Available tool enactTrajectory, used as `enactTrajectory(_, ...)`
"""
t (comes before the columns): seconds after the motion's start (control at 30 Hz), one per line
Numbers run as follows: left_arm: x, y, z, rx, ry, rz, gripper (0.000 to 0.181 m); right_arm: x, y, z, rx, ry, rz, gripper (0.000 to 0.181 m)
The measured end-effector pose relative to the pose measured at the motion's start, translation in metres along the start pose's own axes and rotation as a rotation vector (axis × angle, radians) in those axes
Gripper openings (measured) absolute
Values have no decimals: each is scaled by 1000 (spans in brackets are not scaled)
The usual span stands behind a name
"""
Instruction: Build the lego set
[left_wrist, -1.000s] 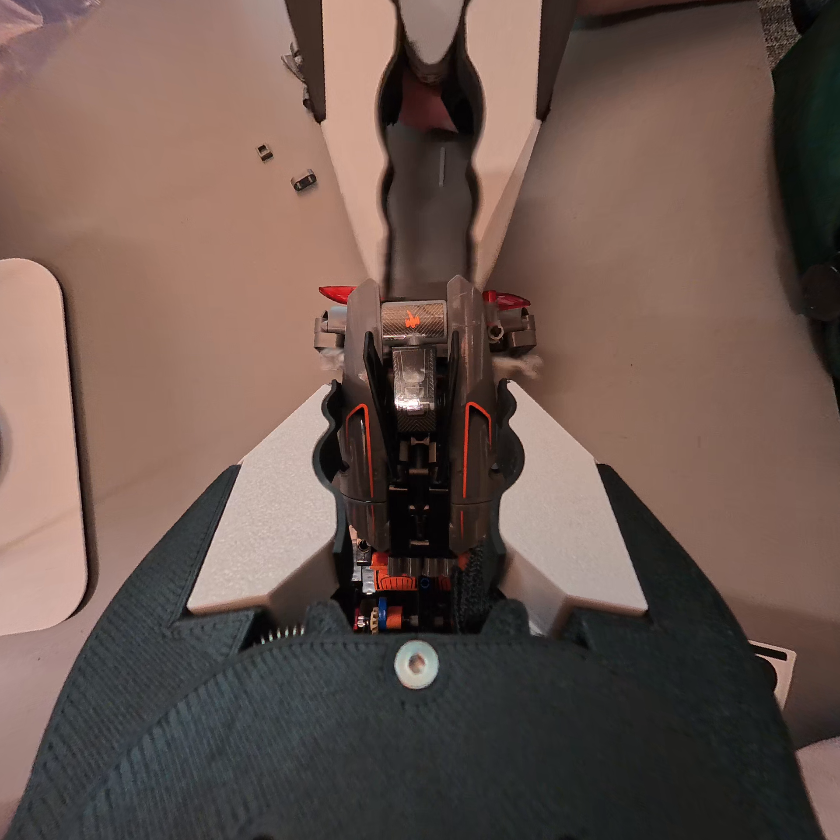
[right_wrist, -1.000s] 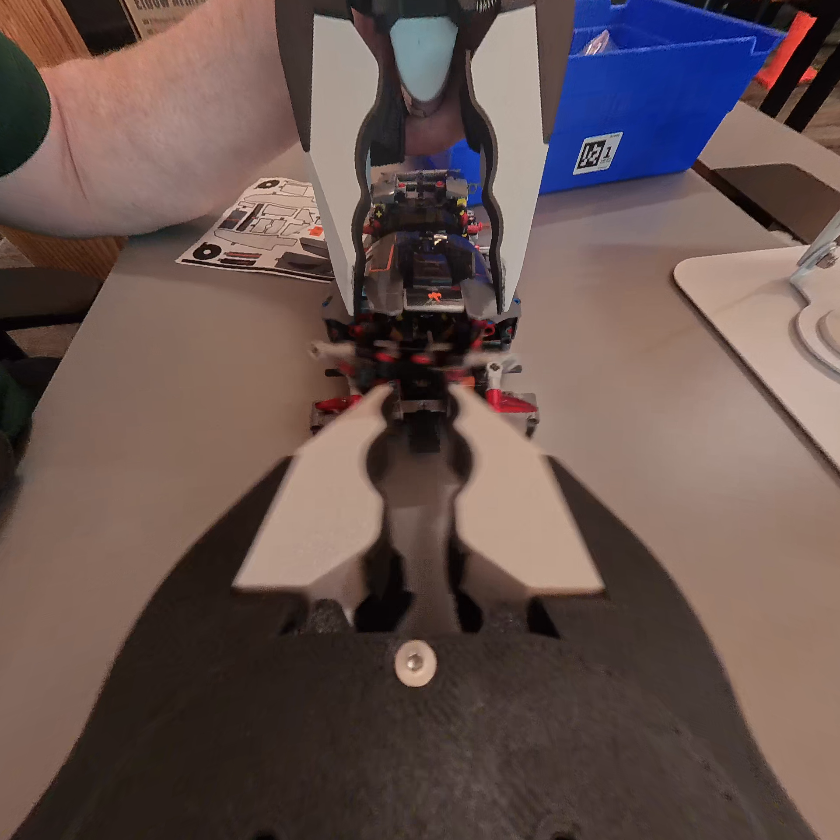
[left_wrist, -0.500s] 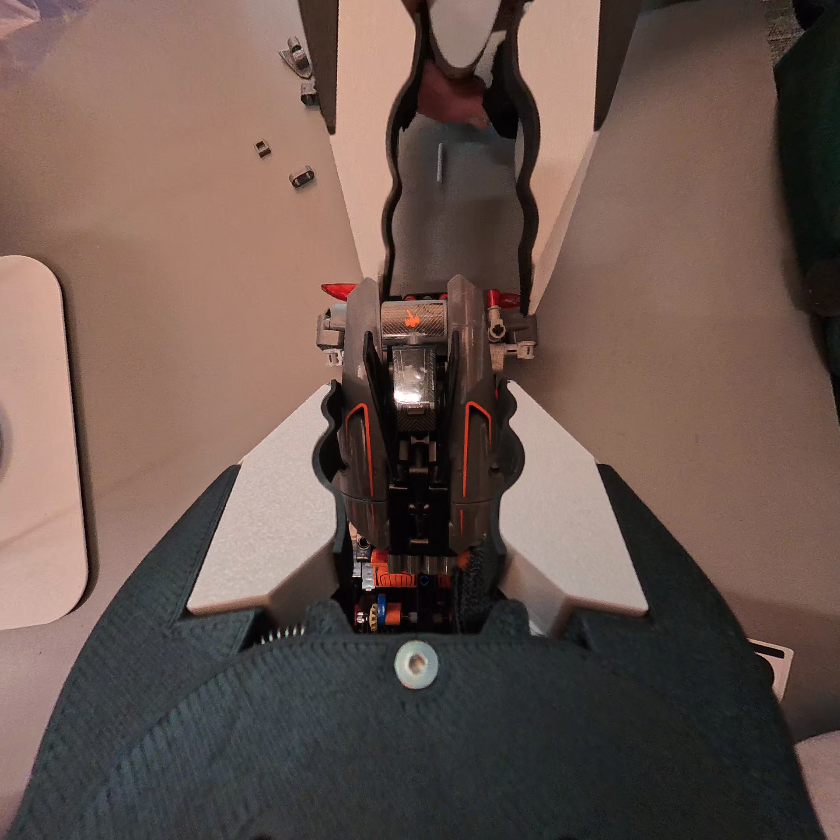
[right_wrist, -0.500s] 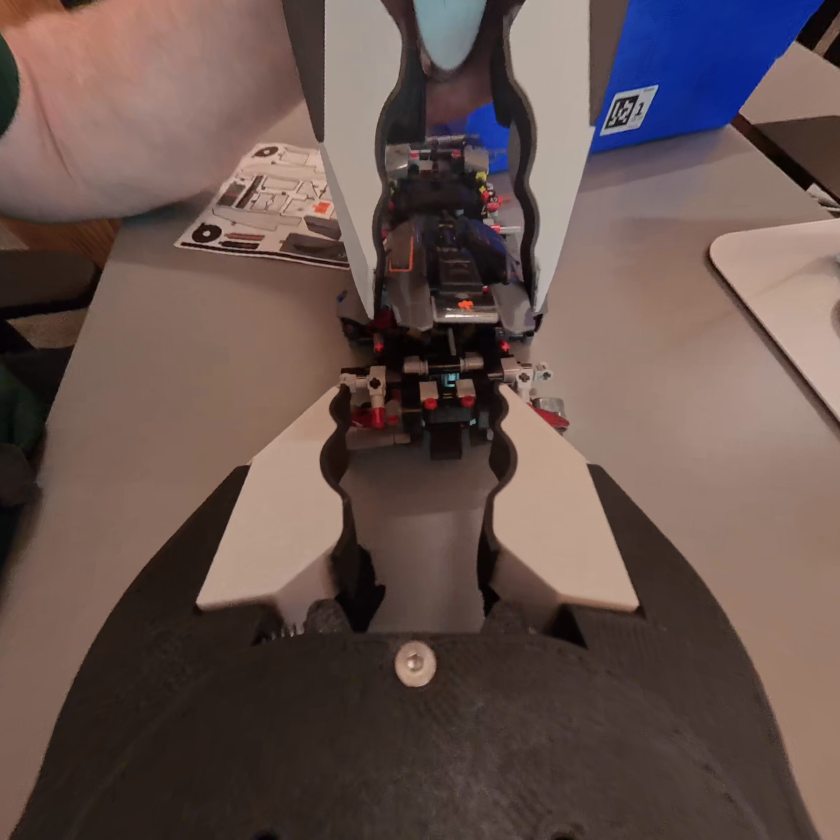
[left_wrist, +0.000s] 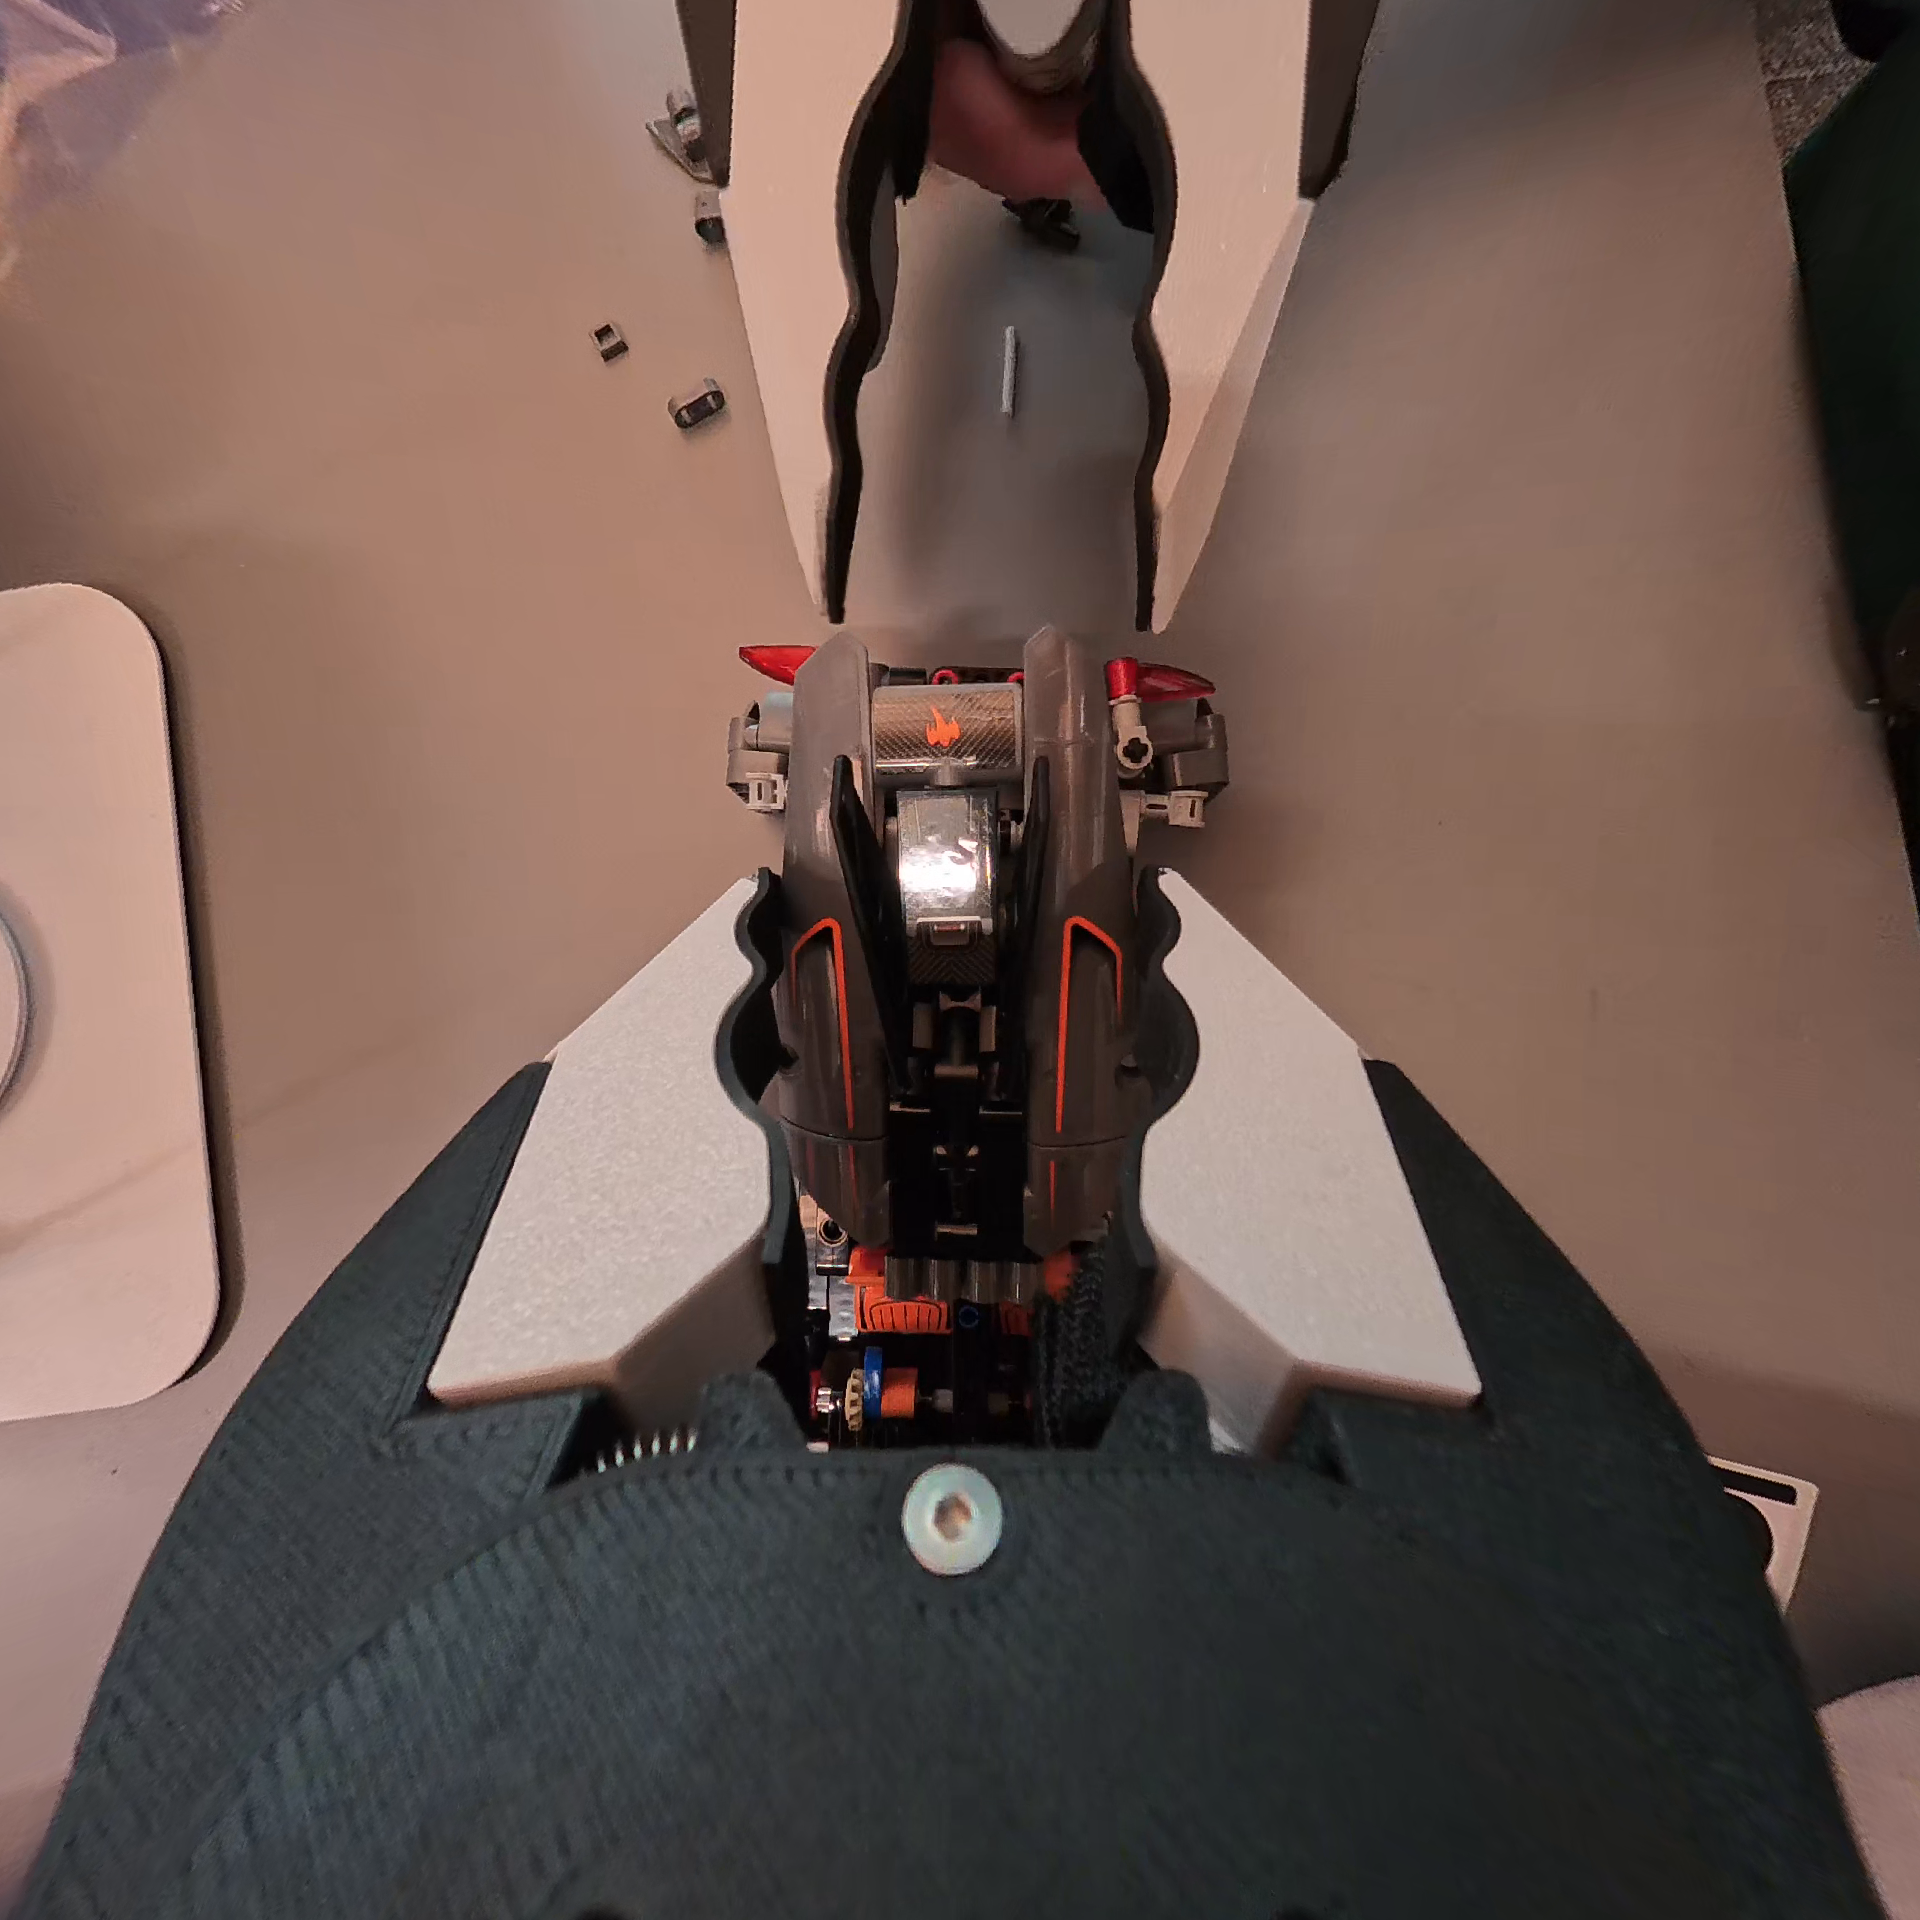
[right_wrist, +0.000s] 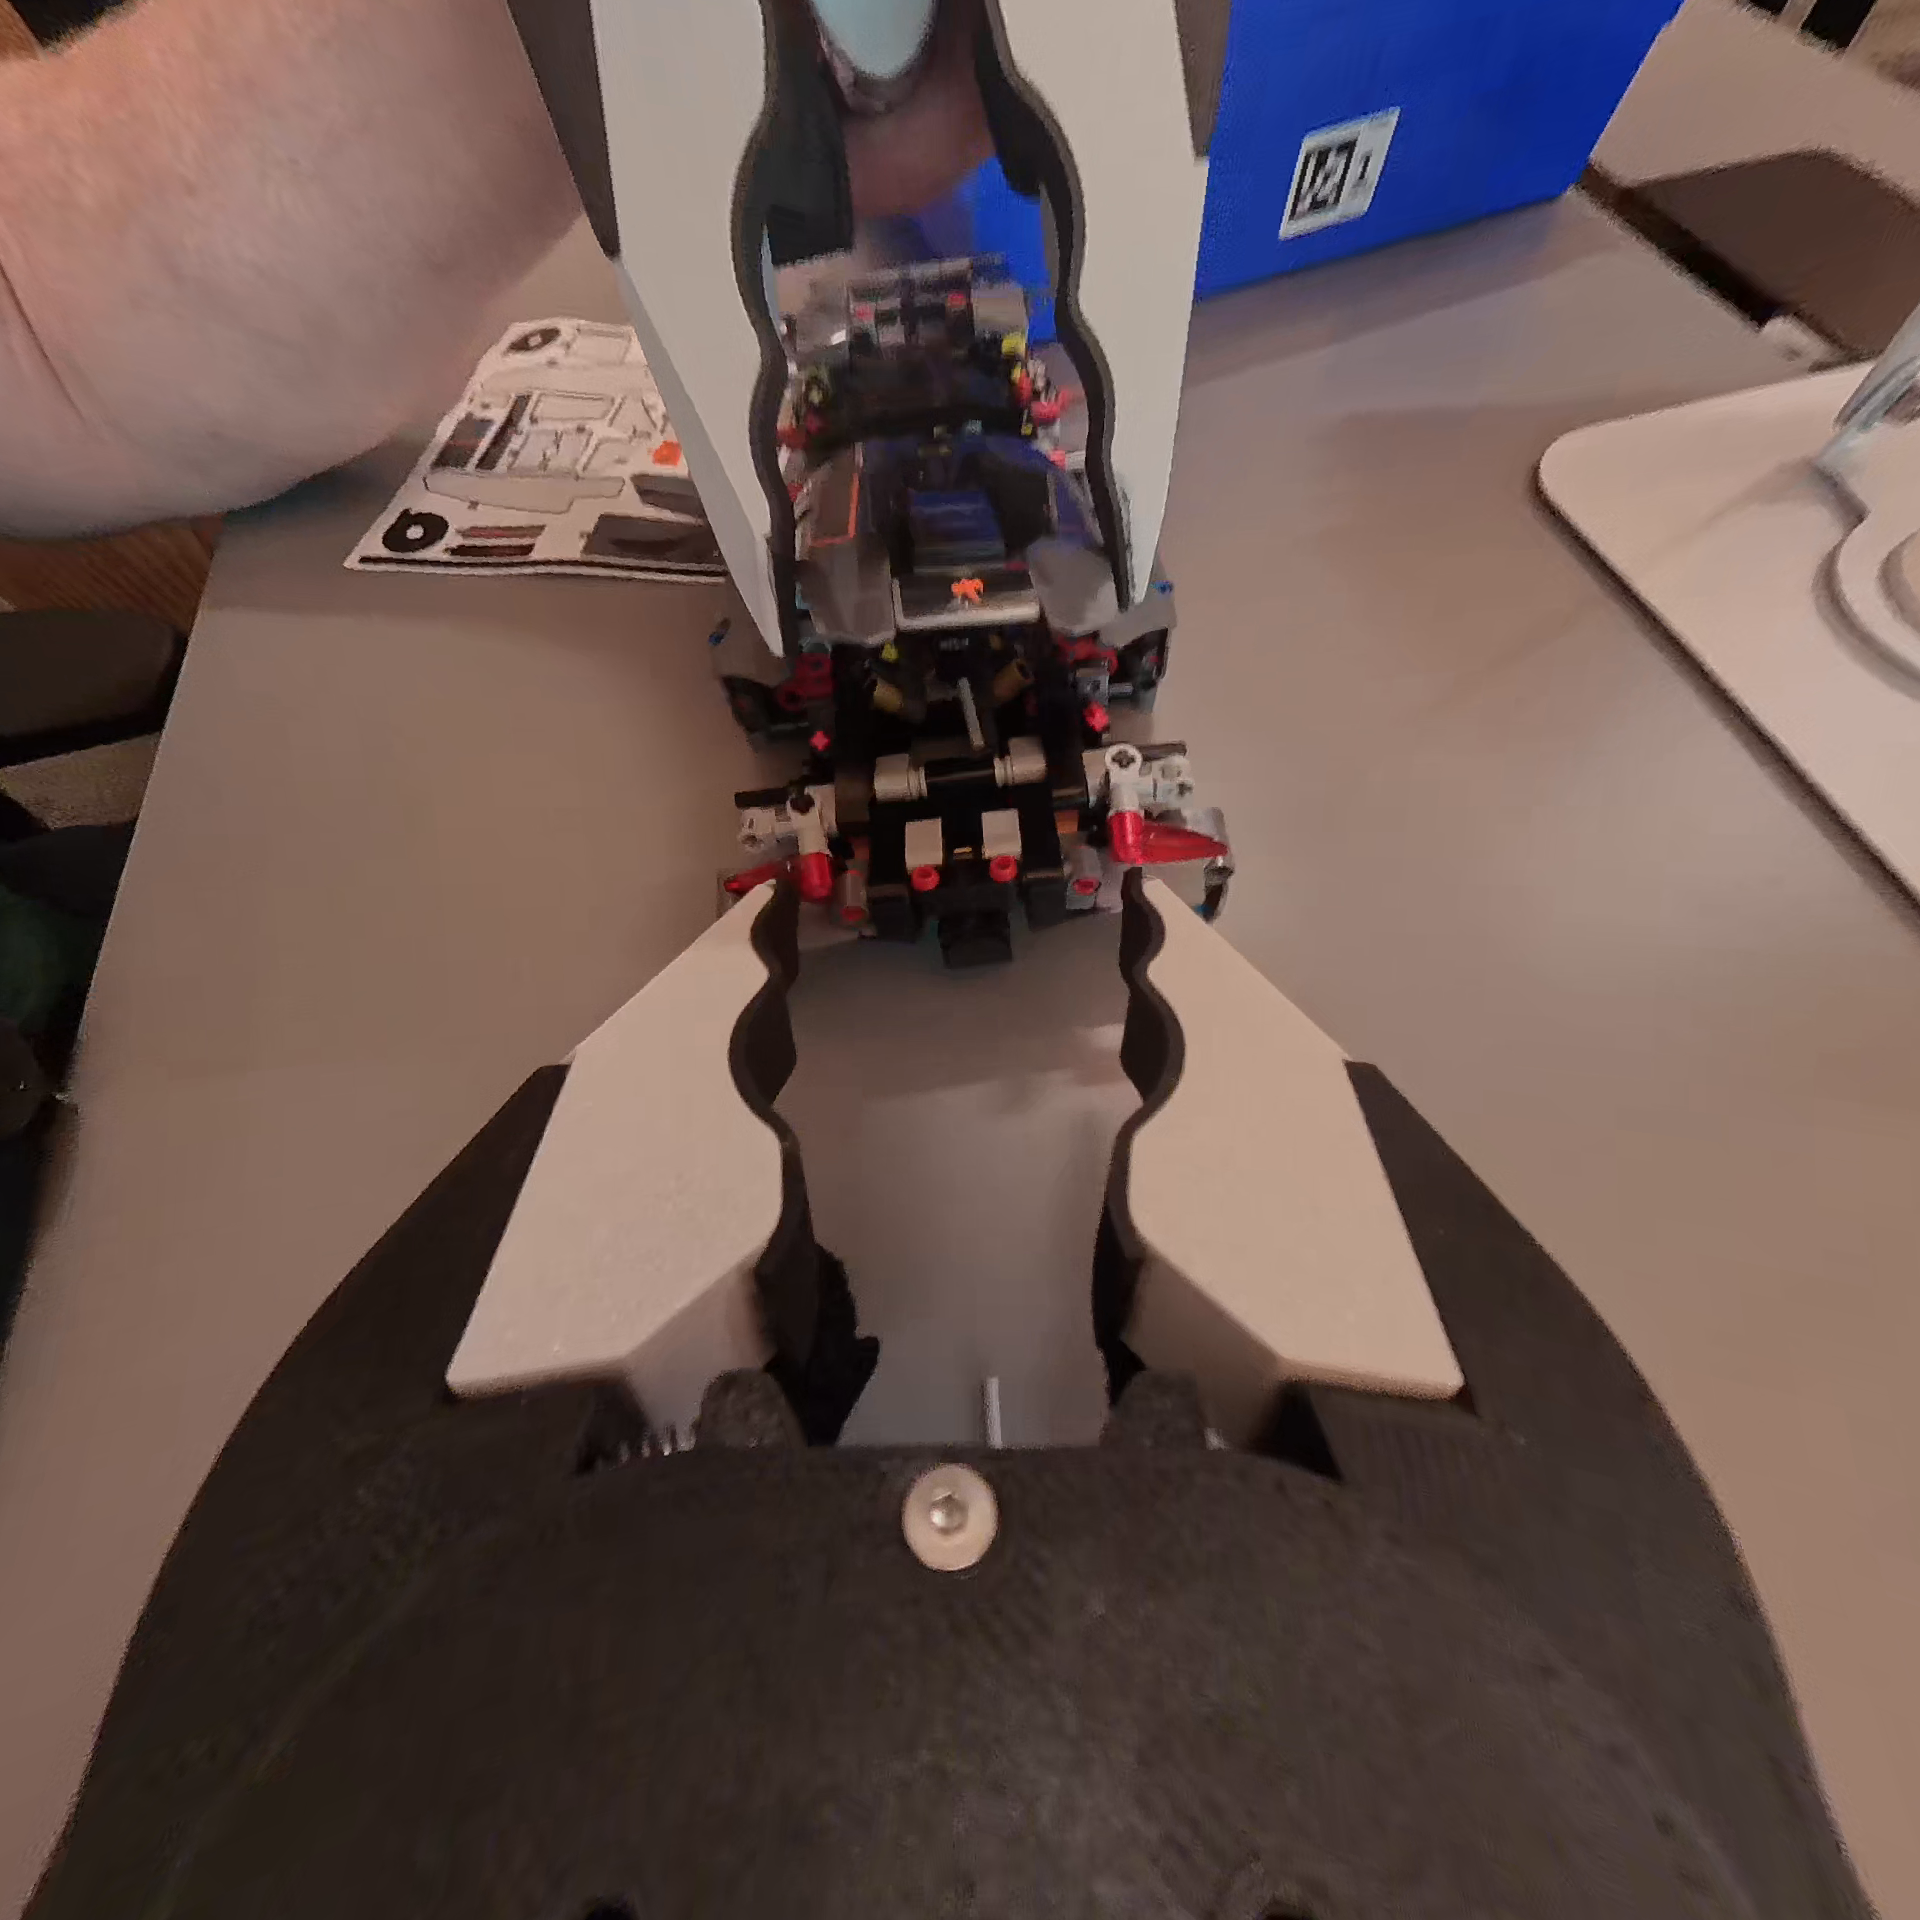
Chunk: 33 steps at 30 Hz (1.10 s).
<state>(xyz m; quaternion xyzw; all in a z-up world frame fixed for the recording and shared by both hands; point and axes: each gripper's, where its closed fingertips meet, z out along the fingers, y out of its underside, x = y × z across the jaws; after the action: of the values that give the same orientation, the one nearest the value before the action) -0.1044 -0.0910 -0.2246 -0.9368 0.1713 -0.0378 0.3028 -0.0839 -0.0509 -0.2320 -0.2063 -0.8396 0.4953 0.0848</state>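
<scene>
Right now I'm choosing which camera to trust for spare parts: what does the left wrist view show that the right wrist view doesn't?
Only the left wrist view shows two small grey loose pieces on the table.

Only the right wrist view shows the blue bin and the sticker sheet.

Both show the lego car, gripped by the left gripper, and the right gripper open.

White tag (right_wrist: 1335, 171) with black code marks on blue bin (right_wrist: 1434, 125); printed sticker sheet (right_wrist: 540, 468) on table.
</scene>
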Motion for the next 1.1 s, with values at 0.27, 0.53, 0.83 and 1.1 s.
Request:
enactTrajectory(0.27, 0, 0, -1, 1, -2, -1, 66, 0, 23, 15, -98, -11, -3, 48)
enactTrajectory(0.53, 0, 1, -1, 4, 1, -4, 66, 3, 16, 17, -56, 9, -72, 38)
enactTrajectory(0.83, 0, 3, -2, 3, 6, -11, 65, 0, 5, 15, -12, -1, -78, 37)
enactTrajectory(1.1, -1, 3, -3, 4, 5, -15, 65, -2, -14, 13, 32, -22, -59, 37)
